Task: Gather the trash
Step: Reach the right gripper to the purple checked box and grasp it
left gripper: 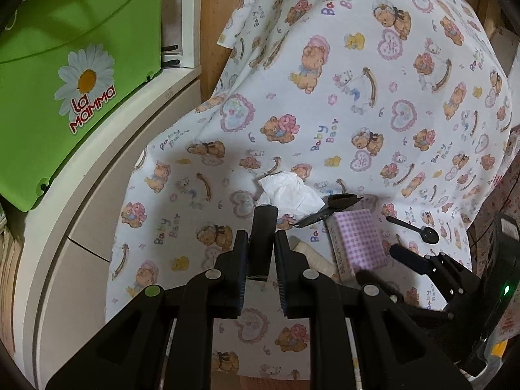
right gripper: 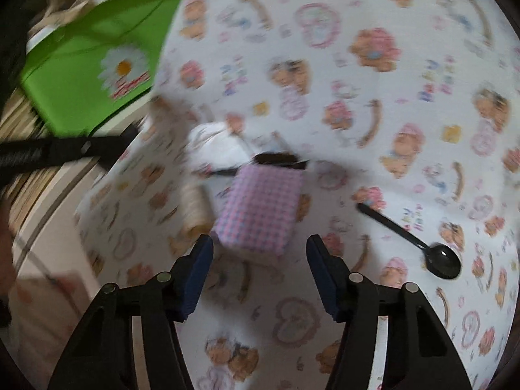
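Observation:
My left gripper (left gripper: 262,243) is shut on a flat black strip (left gripper: 264,230) that sticks up between its pads, above the teddy-bear tablecloth (left gripper: 357,97). Just beyond lies a crumpled white tissue (left gripper: 289,195), a dark torn wrapper (left gripper: 338,202), a pink checked box (left gripper: 359,243) and a black plastic spoon (left gripper: 414,227). My right gripper (right gripper: 260,273) is open and empty, its pads either side of the near end of the pink checked box (right gripper: 260,211). The right view is blurred. The spoon (right gripper: 422,247) lies to its right, the tissue (right gripper: 217,146) behind the box.
A green bin (left gripper: 74,74) with a daisy logo stands left of the table, on a cream surface; it also shows in the right wrist view (right gripper: 91,71). A cream spool (right gripper: 195,208) lies left of the box. The right gripper shows at the right edge of the left view (left gripper: 432,269).

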`<state>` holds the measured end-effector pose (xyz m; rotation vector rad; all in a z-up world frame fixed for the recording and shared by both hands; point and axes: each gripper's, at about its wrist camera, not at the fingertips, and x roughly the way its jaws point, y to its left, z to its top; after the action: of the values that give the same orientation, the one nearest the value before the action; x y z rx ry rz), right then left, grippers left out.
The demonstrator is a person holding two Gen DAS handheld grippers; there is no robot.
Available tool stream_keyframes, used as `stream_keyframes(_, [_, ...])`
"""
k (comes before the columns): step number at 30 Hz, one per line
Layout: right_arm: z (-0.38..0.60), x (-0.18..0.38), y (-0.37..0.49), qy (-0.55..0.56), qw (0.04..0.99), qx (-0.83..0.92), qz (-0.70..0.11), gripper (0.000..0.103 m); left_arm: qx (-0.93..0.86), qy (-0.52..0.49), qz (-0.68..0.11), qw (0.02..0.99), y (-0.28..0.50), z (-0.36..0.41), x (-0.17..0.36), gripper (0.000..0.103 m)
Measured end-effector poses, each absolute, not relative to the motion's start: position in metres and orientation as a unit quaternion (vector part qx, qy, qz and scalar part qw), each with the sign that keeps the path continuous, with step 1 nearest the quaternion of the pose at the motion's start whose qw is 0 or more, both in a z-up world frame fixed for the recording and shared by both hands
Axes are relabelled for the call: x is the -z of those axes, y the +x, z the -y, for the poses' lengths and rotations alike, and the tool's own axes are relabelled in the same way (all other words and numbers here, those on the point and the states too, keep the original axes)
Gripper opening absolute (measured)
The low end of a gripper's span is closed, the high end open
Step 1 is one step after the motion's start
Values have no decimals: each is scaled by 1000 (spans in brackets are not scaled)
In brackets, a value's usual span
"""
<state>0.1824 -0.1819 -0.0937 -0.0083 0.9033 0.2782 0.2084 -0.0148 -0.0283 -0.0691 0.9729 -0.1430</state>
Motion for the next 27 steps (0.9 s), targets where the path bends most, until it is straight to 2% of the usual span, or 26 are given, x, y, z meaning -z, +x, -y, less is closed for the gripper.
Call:
stream_keyframes(11, [168, 101, 208, 35, 901, -78, -425, 62, 66, -26, -473, 878, 210, 12, 34, 16])
stream_keyframes(12, [168, 103, 210, 37, 900, -75, -428, 61, 67, -24, -473, 878, 210, 12, 34, 16])
stream_keyframes(13, [168, 105, 210, 39, 899, -73, -430, 55, 68, -22, -472, 878, 209, 13, 33, 15])
stream_keyframes(27, [209, 80, 171, 47, 906, -64, -416, 53, 65, -22, -446, 893, 190, 14, 26, 15])
